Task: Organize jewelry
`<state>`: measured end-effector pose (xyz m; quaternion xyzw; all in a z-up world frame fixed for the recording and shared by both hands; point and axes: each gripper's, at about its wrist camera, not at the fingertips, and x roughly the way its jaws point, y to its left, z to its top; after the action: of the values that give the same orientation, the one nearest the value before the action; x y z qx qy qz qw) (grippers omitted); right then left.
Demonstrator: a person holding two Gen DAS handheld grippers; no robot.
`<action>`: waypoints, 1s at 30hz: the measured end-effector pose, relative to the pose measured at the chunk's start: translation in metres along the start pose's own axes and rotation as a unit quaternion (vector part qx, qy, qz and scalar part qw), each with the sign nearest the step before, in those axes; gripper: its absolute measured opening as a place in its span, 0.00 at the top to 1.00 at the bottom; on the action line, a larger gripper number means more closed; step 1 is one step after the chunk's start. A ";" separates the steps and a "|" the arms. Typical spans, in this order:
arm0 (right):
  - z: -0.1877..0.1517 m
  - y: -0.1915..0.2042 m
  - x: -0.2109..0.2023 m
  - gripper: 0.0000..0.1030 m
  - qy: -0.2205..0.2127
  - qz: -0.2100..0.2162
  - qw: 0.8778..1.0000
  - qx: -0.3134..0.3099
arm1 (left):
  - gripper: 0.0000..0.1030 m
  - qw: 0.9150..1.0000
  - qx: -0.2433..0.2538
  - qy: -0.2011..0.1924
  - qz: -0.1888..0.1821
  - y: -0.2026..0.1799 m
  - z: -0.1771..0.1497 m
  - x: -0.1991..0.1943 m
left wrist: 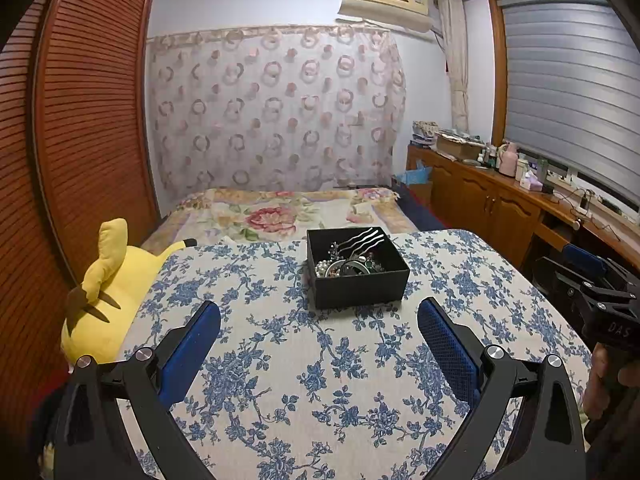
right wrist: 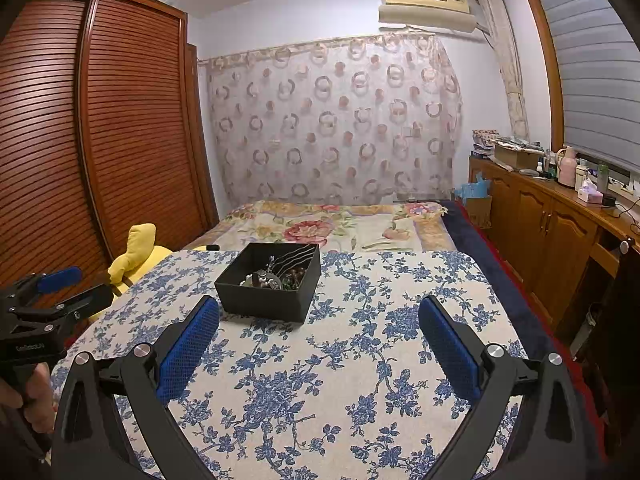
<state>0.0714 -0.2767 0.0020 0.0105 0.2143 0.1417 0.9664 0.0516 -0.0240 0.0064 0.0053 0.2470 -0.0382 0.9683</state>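
Since every visible piece of jewelry [left wrist: 352, 262] already lies heaped inside the black box [left wrist: 360, 292] on the flowered desk [left wrist: 280, 360], the sorting looks either nearly finished or not yet started; the pictures cannot settle which. Both the left tongs [left wrist: 319, 330] and the right tongs [right wrist: 319, 328] hover released and empty, near the box's front: it sits just ahead of the left pair, ahead and leftward of the right.
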 end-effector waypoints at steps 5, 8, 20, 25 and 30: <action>0.000 0.000 0.000 0.02 0.000 0.000 1.000 0.000 | 0.07 1.000 -0.001 -0.001 0.000 0.000 0.000 0.000; 0.000 0.000 0.000 0.02 -0.001 -0.001 1.000 -0.001 | 0.07 1.000 0.000 -0.001 0.000 0.000 0.000 0.000; 0.000 0.000 0.000 0.02 0.000 0.000 1.000 0.000 | 0.07 1.000 0.000 -0.001 -0.001 0.000 -0.001 -0.001; -0.001 0.000 0.000 0.02 0.000 0.000 1.000 -0.001 | 0.07 1.000 -0.001 -0.001 0.000 0.001 0.000 0.000; -0.001 0.002 0.001 0.02 0.000 0.000 1.000 -0.001 | 0.07 1.000 -0.002 -0.002 0.001 0.001 0.001 -0.002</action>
<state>0.0715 -0.2745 0.0009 0.0099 0.2140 0.1418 0.9664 0.0506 -0.0230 0.0086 0.0034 0.2455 -0.0372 0.9687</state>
